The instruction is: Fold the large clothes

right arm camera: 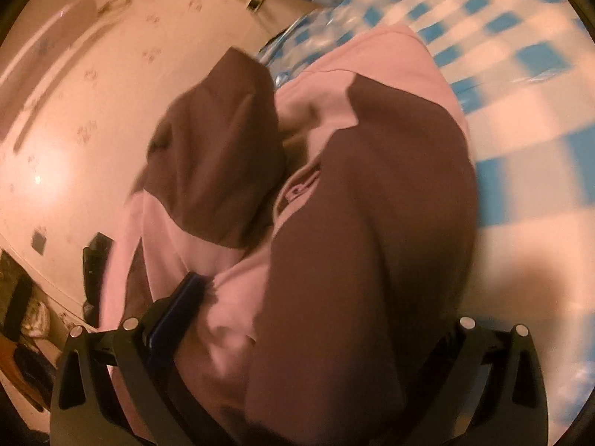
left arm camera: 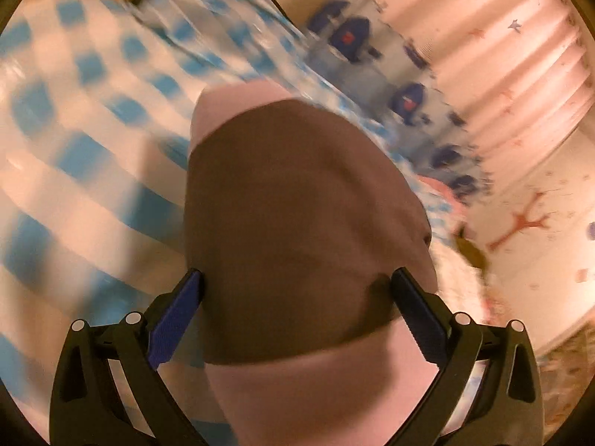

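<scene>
The left gripper (left arm camera: pixel 296 290) had its blue-padded fingers (left arm camera: pixel 174 319) spread wide, one on each side of a fold of the pink and brown garment (left arm camera: pixel 290 204), pads touching or nearly touching the cloth; whether they pinched it could not be told. The fold ran forward from between the fingers, its far pink edge rounded above the blue-checked bedcover (left arm camera: pixel 74 119).

In the right wrist view the right gripper (right arm camera: pixel 297 297) was mostly buried in the same garment (right arm camera: pixel 364 223). Only its left finger (right arm camera: pixel 178 308) showed, pressed against pink cloth; the other lay under the brown fabric, so its state could not be told. The garment bunched in thick folds, one brown flap (right arm camera: pixel 219 148) standing up to the left.

To the right of the garment, the checked bedcover (right arm camera: pixel 520 119) lay open and flat. To the left, the pale floor (right arm camera: pixel 74 111) ran along the bed's edge, with dark clutter (right arm camera: pixel 26 319) at the lower left.

Both views were motion-blurred.
</scene>
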